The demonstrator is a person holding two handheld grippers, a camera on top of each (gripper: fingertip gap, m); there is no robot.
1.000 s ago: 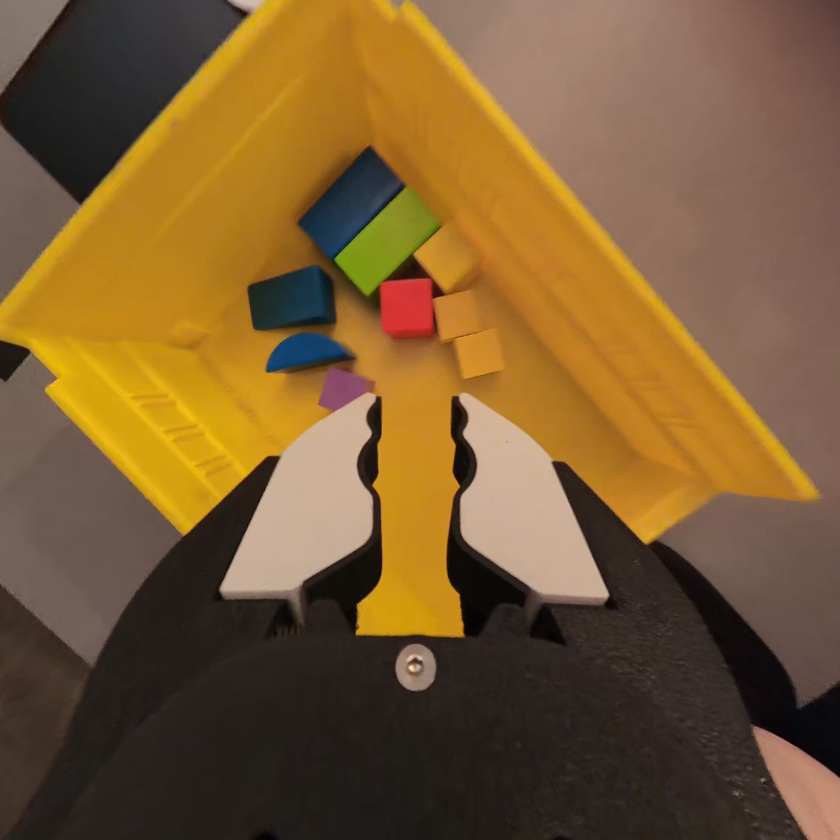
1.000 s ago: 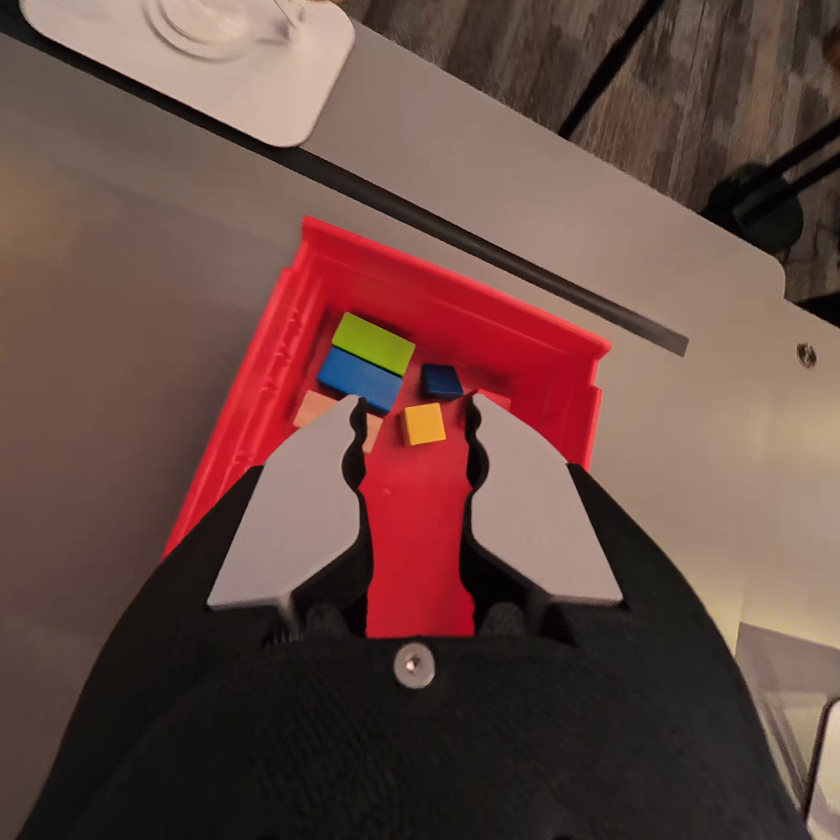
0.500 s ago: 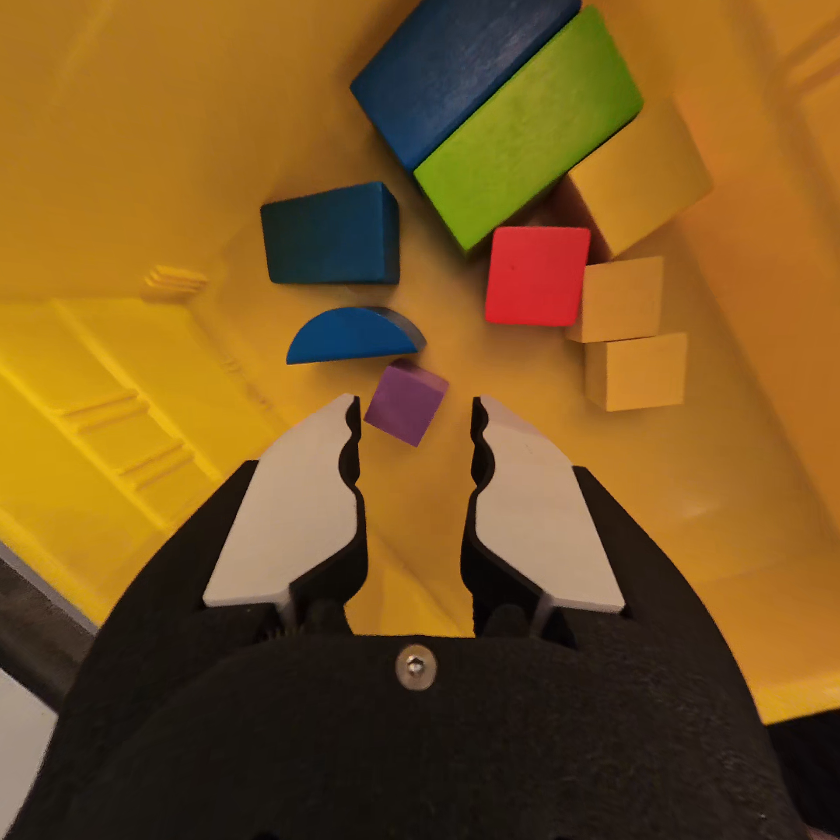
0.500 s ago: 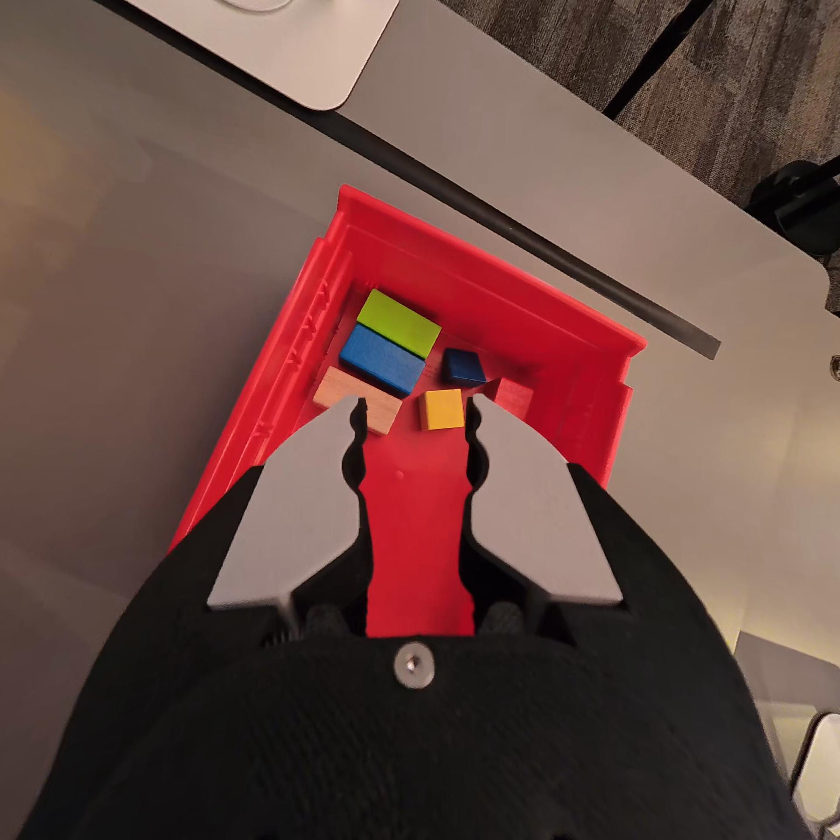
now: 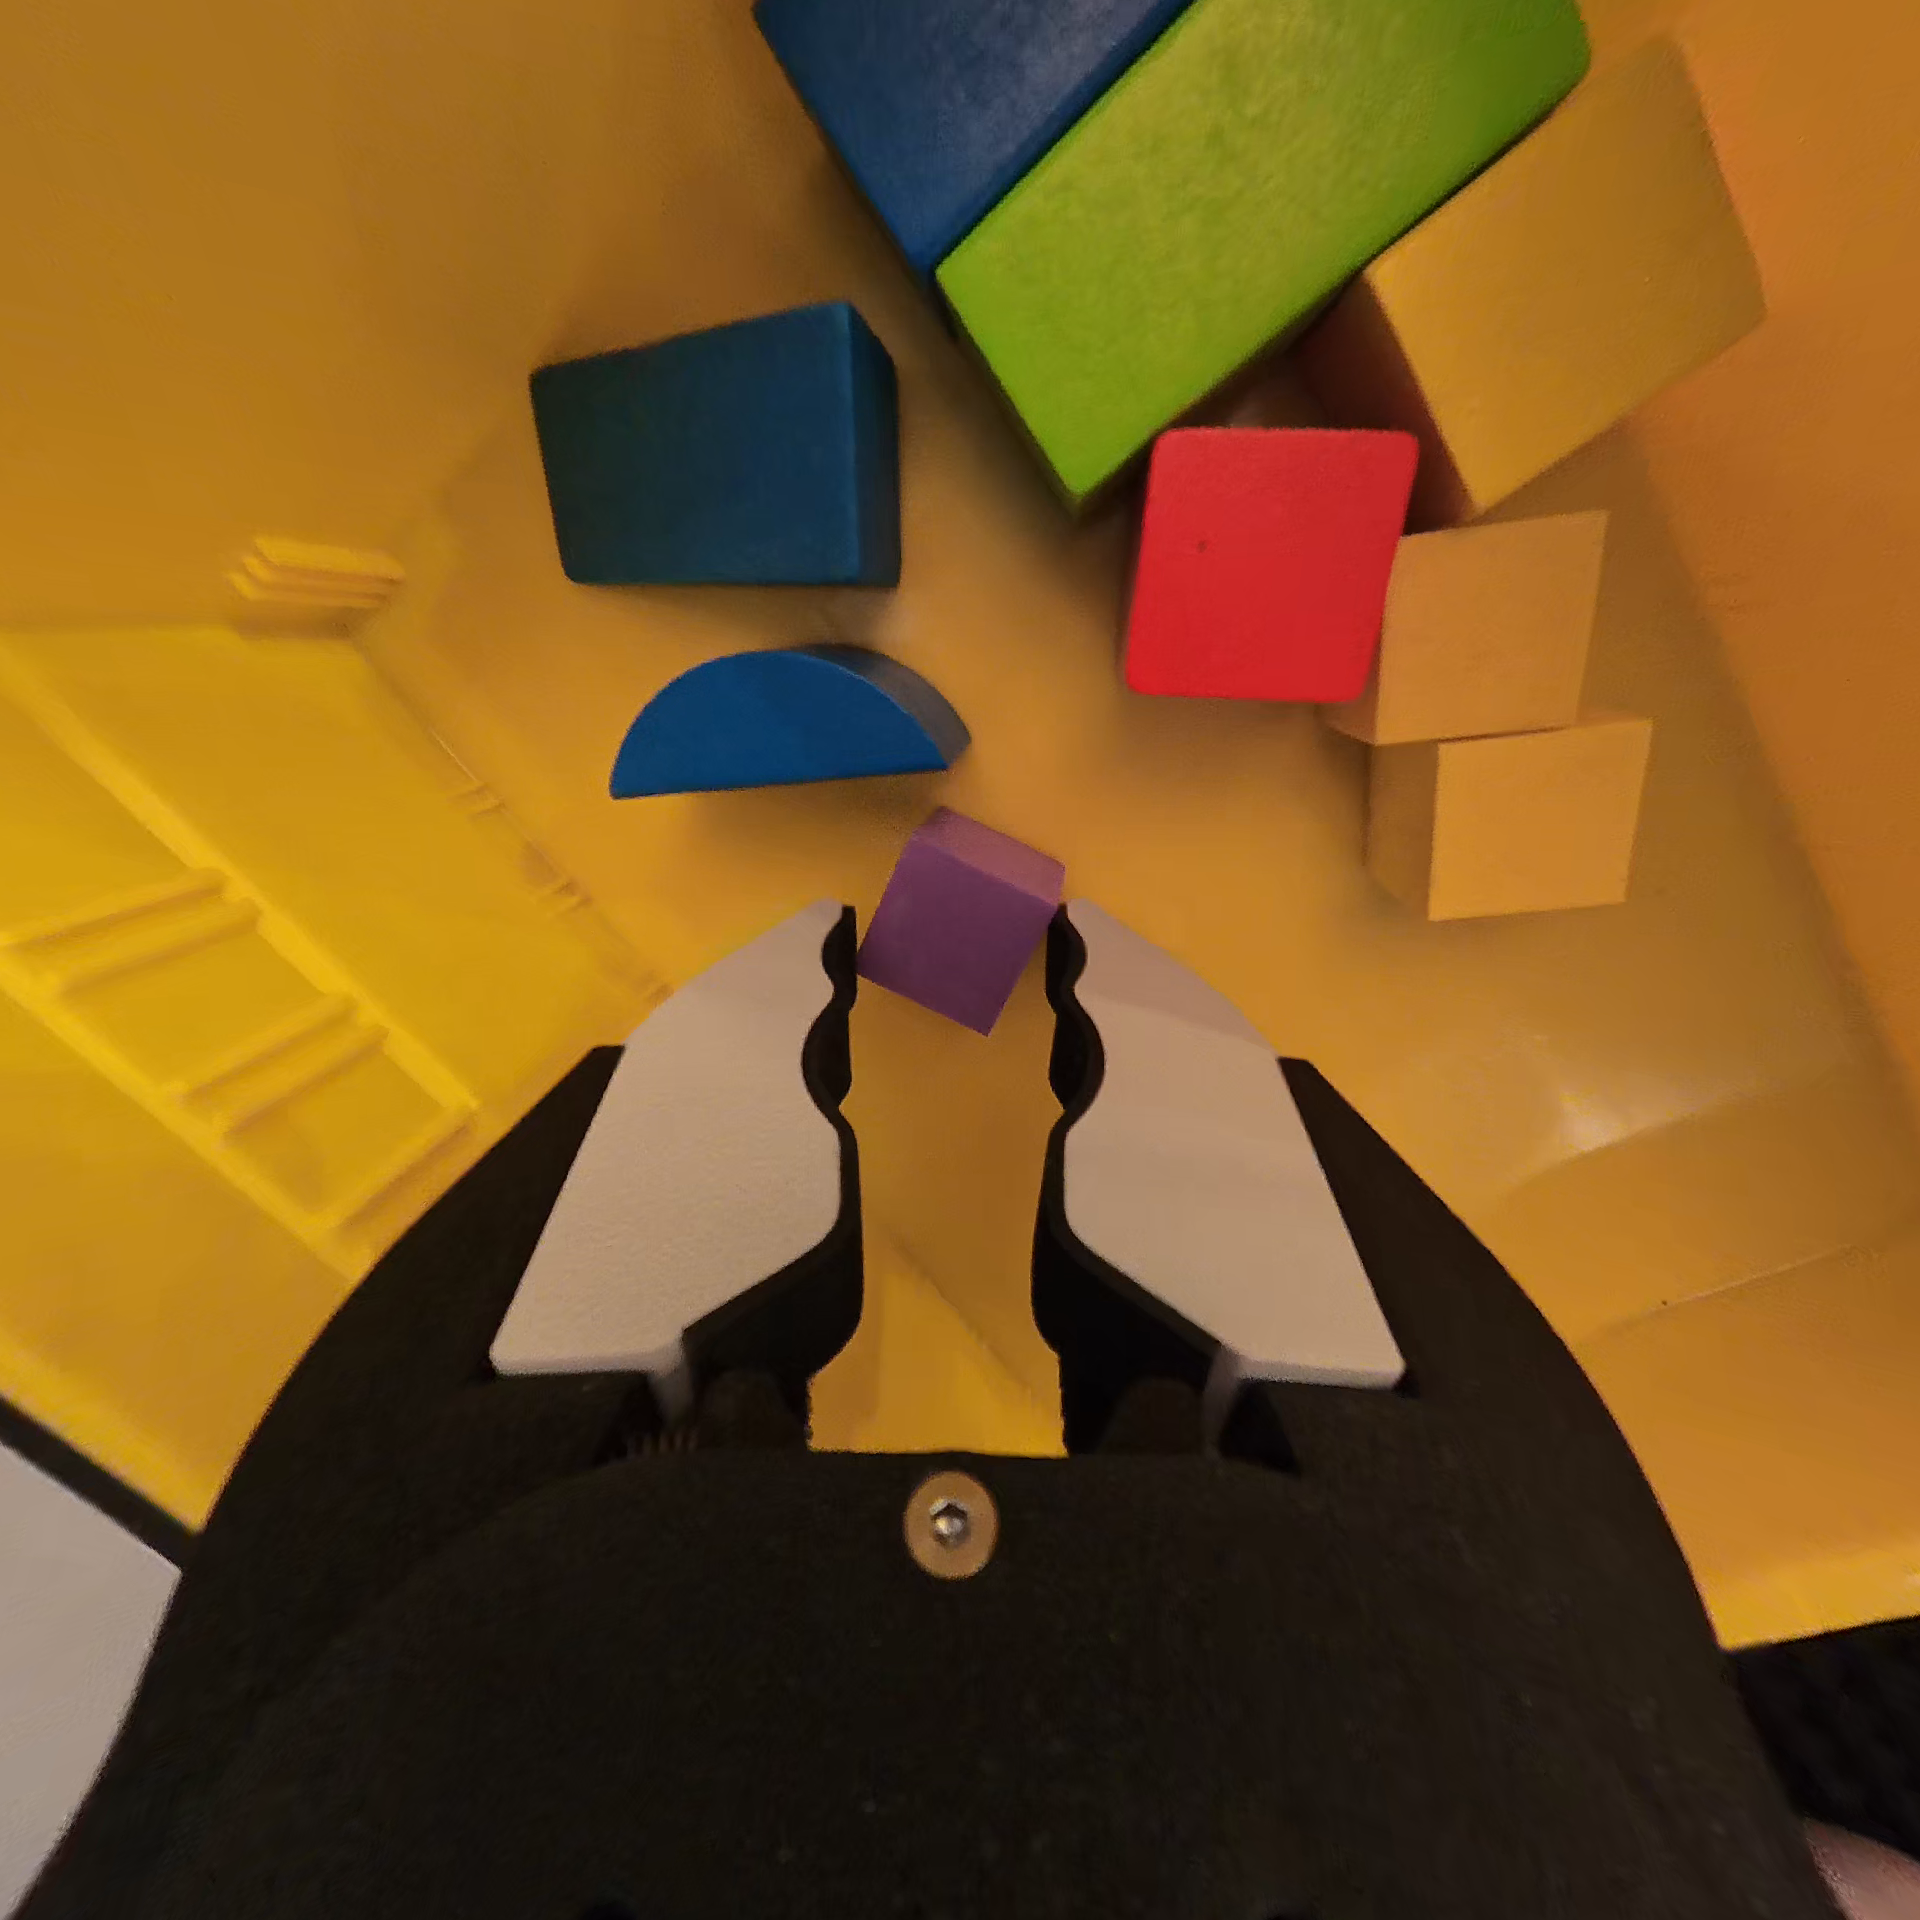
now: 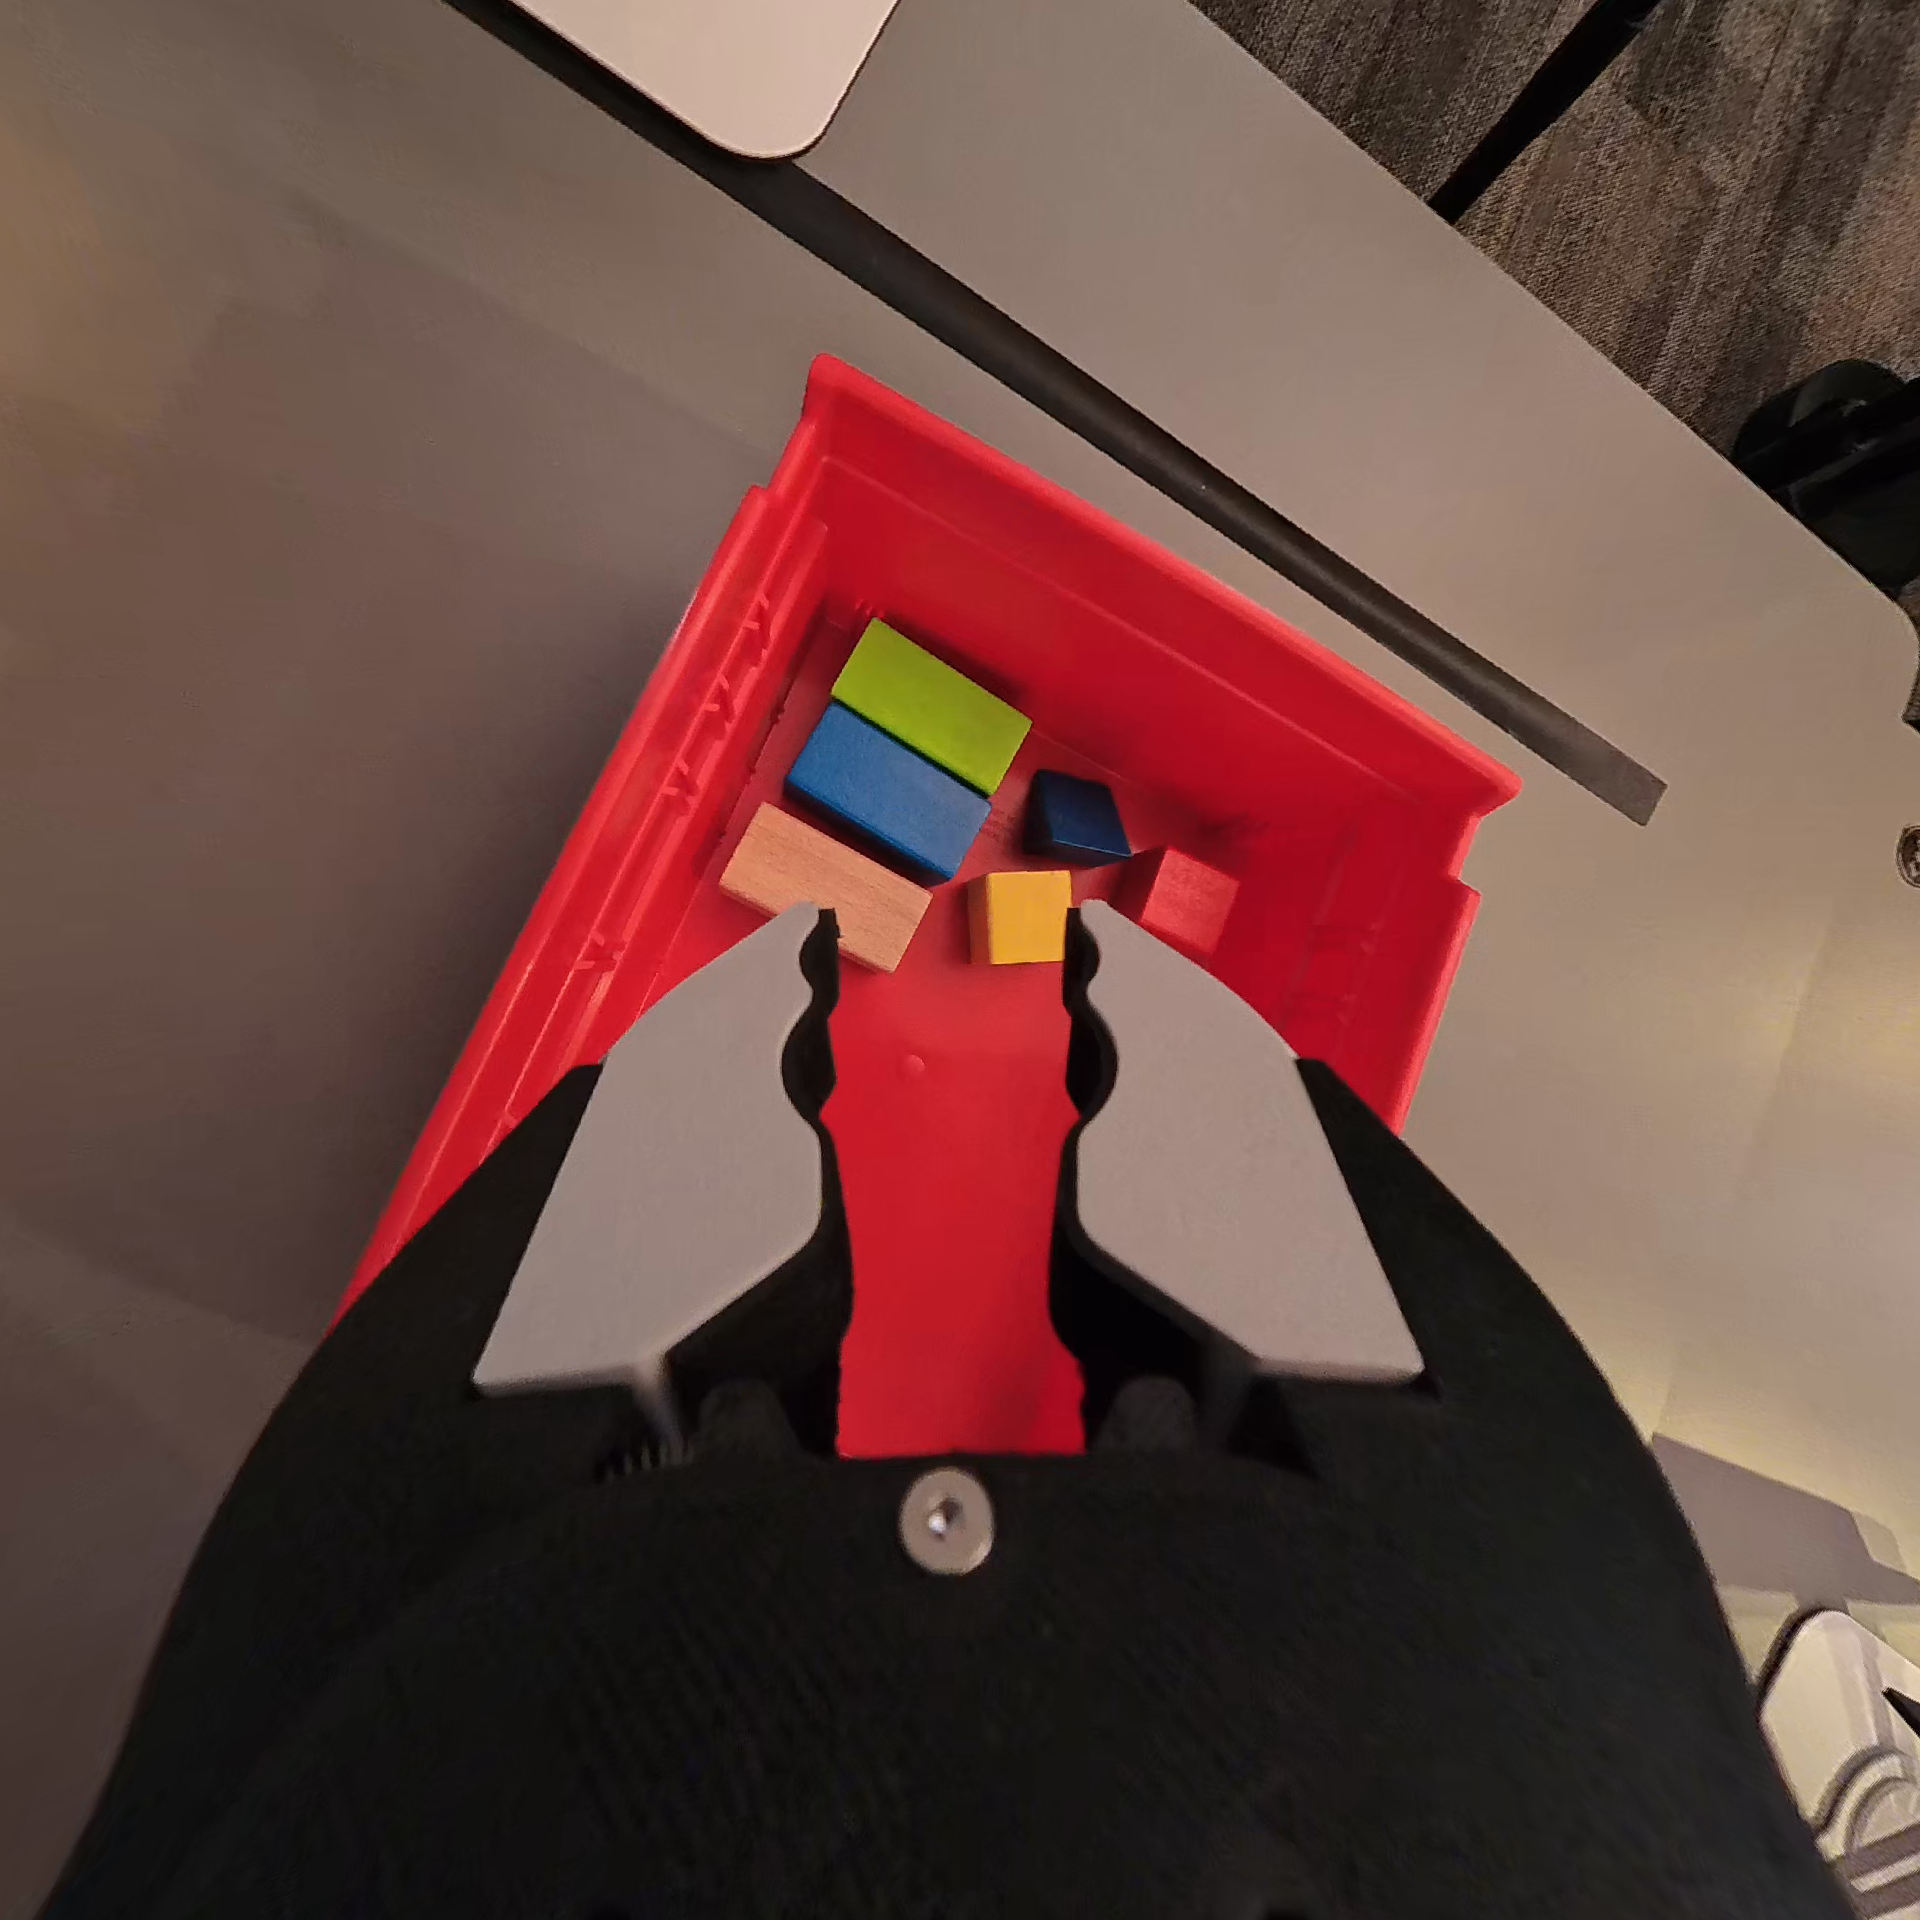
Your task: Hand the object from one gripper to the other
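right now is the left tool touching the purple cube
Touching. The left wrist view shows the purple cube between the left tool tips, with no visible gap at either corner.

The black left gripper (image 5: 954, 914) with grey fingers is nearly closed (tips almost pinching). The matching right gripper (image 6: 948, 914) gapes apart.

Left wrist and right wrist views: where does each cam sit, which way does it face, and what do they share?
Left wrist view: on the left gripper, looking down along its fingers into the yellow bin; fingertips close around the purple cube.
Right wrist view: on the right gripper, looking down from higher up at the red bin on the grey table; jaws open and empty.
Shared: nothing overlaps; each shows only its own grey fingers and black body.
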